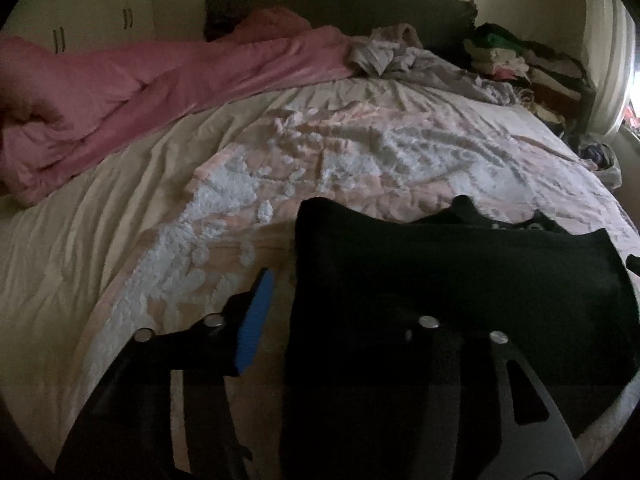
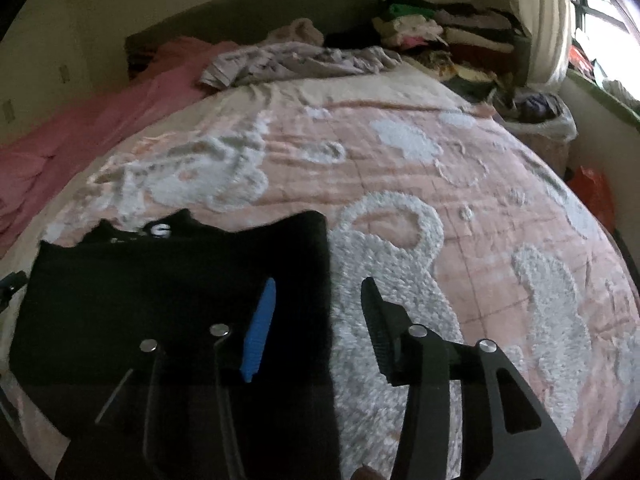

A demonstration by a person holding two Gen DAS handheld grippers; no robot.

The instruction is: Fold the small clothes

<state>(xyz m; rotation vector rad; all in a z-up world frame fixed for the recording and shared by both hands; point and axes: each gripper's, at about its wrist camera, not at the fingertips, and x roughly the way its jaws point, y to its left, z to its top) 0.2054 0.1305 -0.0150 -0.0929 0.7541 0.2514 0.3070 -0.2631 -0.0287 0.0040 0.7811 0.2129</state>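
Note:
A black garment (image 1: 460, 280) lies flat on the pink and white bedspread (image 1: 360, 152), with a folded layer on top and white print at its far edge (image 2: 160, 231). My left gripper (image 1: 340, 320) is open over the garment's left edge; its blue-padded left finger (image 1: 256, 320) is over the bedspread, its right finger is lost against the dark cloth. My right gripper (image 2: 316, 320) is open over the garment's right edge (image 2: 324, 280), blue-padded finger (image 2: 260, 328) over the cloth, black finger (image 2: 376, 320) over the bedspread (image 2: 440, 184). Neither holds anything.
A pink duvet (image 1: 160, 80) is bunched along the left of the bed. Crumpled grey clothes (image 2: 296, 60) lie near the dark headboard (image 1: 340, 4). A stack of folded clothes (image 2: 448, 36) stands at the far right corner. A window (image 2: 600, 4) and curtain are at right.

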